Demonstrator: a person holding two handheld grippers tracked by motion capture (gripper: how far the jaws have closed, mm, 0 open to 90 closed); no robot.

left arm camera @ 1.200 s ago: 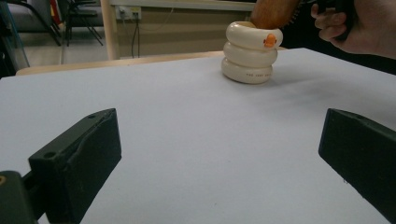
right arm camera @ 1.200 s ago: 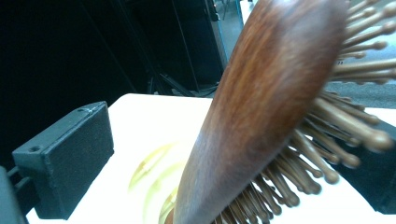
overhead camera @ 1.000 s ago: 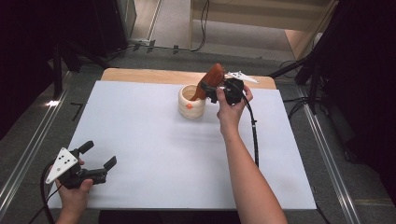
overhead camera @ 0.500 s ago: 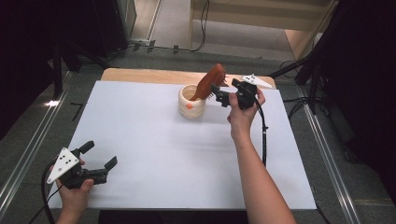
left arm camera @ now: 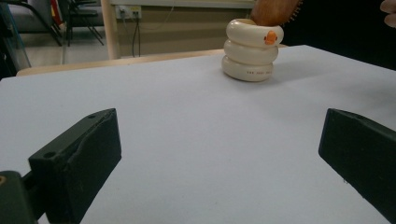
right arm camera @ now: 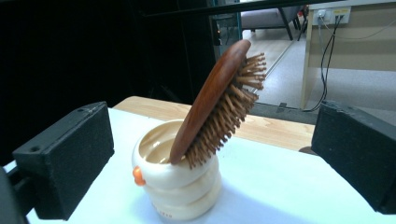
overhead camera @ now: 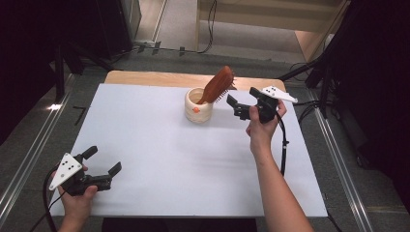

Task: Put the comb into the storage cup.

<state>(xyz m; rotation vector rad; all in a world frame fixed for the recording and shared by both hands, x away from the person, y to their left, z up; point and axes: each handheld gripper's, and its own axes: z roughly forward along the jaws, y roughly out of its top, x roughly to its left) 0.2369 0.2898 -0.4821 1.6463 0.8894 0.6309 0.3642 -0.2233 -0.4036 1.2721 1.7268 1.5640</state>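
We judge the placing step to be done: the reddish-brown wooden paddle hairbrush stands handle-down in the cream ribbed ceramic cup with the small orange knob, its bristled head leaning out over the rim toward the desk's far right corner, and nothing grips it. The cup sits near the far edge of the desk, about midway along it. Our right gripper hangs just beside the cup on its right, jaws spread wide and empty, pointing at the brush; in the right gripper view the hairbrush stands between the two black jaws but clear of both. Our left gripper rests near the front left corner, jaws likewise spread, holding nothing. Next we would likely draw the right gripper back without clipping the tilted head, since a nudge could tip brush or cup. The desk is a white sheet over a light wood top, a strip of wood showing along the far edge. Beyond lie grey flooring, cables, dark stands and what may be pale wooden furniture, though the dim room hides much.
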